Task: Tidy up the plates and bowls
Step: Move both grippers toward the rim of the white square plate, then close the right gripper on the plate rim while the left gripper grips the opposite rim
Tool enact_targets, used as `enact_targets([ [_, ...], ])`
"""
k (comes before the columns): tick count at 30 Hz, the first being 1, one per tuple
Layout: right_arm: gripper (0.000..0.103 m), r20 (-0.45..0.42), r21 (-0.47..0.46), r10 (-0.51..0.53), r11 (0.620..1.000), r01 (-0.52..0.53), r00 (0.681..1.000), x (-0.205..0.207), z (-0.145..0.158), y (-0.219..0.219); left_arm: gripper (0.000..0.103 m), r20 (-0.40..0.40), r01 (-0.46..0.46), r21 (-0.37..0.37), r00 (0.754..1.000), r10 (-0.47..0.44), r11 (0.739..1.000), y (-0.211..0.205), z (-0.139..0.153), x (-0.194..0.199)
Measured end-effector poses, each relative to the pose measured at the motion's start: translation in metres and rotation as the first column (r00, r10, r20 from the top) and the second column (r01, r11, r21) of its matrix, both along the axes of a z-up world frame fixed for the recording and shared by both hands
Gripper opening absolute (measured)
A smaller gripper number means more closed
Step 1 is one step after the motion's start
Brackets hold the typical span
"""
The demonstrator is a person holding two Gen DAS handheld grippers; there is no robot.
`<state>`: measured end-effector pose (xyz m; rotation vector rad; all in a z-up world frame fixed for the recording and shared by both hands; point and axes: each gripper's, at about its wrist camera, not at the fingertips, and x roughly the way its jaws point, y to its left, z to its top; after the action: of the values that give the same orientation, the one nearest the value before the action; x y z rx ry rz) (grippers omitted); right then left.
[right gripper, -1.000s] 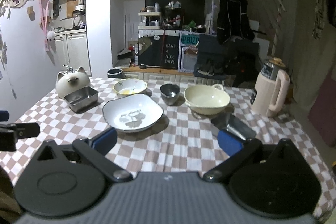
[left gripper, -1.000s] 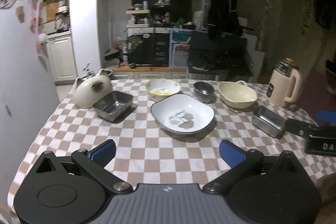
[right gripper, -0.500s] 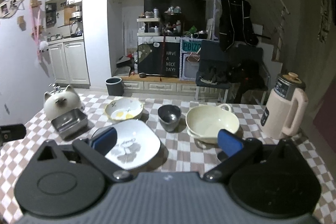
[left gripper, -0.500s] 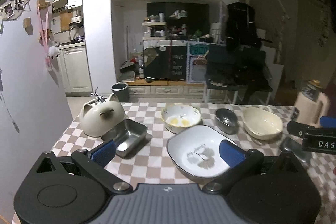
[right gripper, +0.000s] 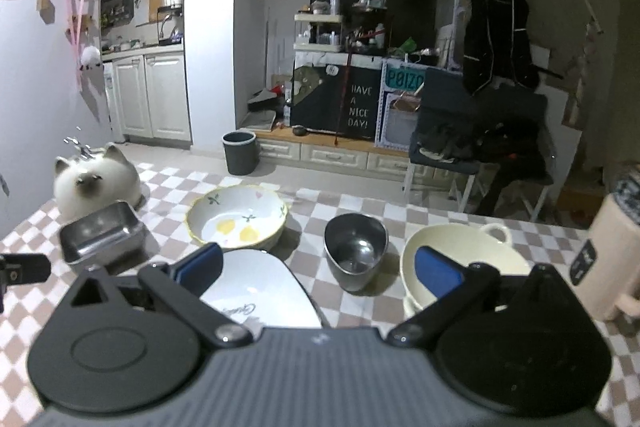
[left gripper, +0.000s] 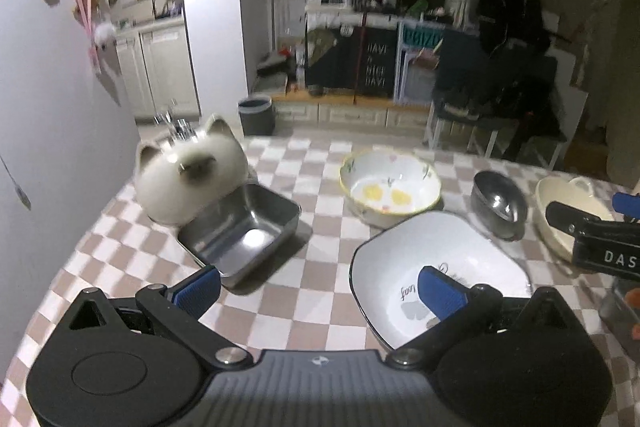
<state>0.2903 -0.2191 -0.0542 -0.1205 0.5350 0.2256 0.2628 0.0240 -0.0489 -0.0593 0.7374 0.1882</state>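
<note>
Two grippers hang over a checkered table (left gripper: 304, 291), jaws spread wide, nothing held. Beneath the left gripper (left gripper: 318, 291) lie a steel tray (left gripper: 240, 231) and a white plate (left gripper: 436, 267); the right gripper (right gripper: 316, 269) fronts a steel bowl (right gripper: 354, 247) and a cream bowl (right gripper: 460, 259). Farther back sits a flowered bowl (right gripper: 238, 223), with a cat-shaped jar (left gripper: 192, 175) touching the tray. Beyond are white cabinets (right gripper: 152, 95), a grey bin (right gripper: 239, 151) and a cluttered alcove.

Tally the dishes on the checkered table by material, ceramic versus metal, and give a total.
Ceramic: 3 (floral bowl, white square plate, cream handled bowl)
Metal: 2 (steel rectangular tray, small steel bowl)
Total: 5 in clear view; a blurred object at the left camera's right edge can't be identified.
</note>
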Motion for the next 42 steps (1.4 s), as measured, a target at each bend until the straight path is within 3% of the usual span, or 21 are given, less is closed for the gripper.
enact_targets([
  [4,0.103,0.028,0.056,0.003,0.998,-0.005,1.0,0.023,-0.02,0.0,0.103,-0.091,-0.044,-0.068,0.995,0.038,0.997,0.005,-0.024,0.026],
  [9,0.103,-0.068,0.089,0.062,0.994,-0.055,0.996,0.05,-0.039,-0.003,0.103,-0.173,-0.088,-0.169,0.983,0.058,0.982,0.008,-0.059,0.052],
  [12,0.103,-0.104,0.084,0.071,0.995,-0.062,0.992,0.063,-0.048,-0.003,0.103,-0.254,-0.101,-0.29,0.967,0.025,0.952,0.013,-0.077,0.066],
  [14,0.102,-0.117,0.08,0.075,0.995,-0.065,0.99,0.068,-0.052,-0.002,0.103,-0.288,-0.128,-0.327,0.957,0.031,0.936,0.015,-0.084,0.069],
  [19,0.076,-0.229,0.15,0.182,0.977,-0.15,0.956,0.083,-0.059,-0.003,0.103,-0.321,-0.122,-0.361,0.947,0.0,0.924,0.019,-0.093,0.074],
  [23,0.052,-0.28,0.165,0.249,0.964,-0.209,0.927,0.094,-0.067,0.005,0.101,-0.351,-0.209,-0.5,0.936,0.024,0.841,0.034,-0.103,0.07],
  [25,0.04,-0.29,0.141,0.243,0.967,-0.21,0.926,0.099,-0.067,0.007,0.095,-0.361,-0.227,-0.545,0.932,0.018,0.807,0.037,-0.106,0.069],
  [27,0.022,-0.318,0.16,0.218,0.972,-0.174,0.923,0.108,-0.071,0.0,0.077,-0.365,-0.214,-0.578,0.931,-0.016,0.787,0.036,-0.108,0.069],
  [30,0.021,-0.344,0.237,0.245,0.957,-0.169,0.906,0.118,-0.076,-0.012,0.06,-0.366,-0.186,-0.594,0.929,-0.057,0.783,0.032,-0.112,0.072],
  [34,0.021,-0.37,0.237,0.258,0.955,-0.177,0.893,0.119,-0.077,-0.017,0.042,-0.358,-0.184,-0.624,0.931,-0.068,0.759,0.036,-0.115,0.073],
  [36,0.021,-0.395,0.233,0.258,0.957,-0.175,0.882,0.122,-0.077,-0.017,0.021,-0.355,-0.178,-0.613,0.932,-0.067,0.77,0.038,-0.117,0.076],
  [37,0.021,-0.408,0.231,0.258,0.957,-0.175,0.876,0.122,-0.078,-0.017,0.015,-0.366,-0.181,-0.59,0.928,-0.061,0.787,0.039,-0.118,0.078],
  [40,0.02,-0.425,0.219,0.253,0.96,-0.172,0.869,0.119,-0.081,-0.016,0.011,-0.362,-0.18,-0.583,0.93,-0.055,0.792,0.044,-0.121,0.085],
  [42,0.017,-0.433,0.235,0.254,0.958,-0.164,0.865,0.111,-0.082,-0.018,0.012,-0.35,-0.17,-0.548,0.936,-0.04,0.819,0.045,-0.118,0.088],
])
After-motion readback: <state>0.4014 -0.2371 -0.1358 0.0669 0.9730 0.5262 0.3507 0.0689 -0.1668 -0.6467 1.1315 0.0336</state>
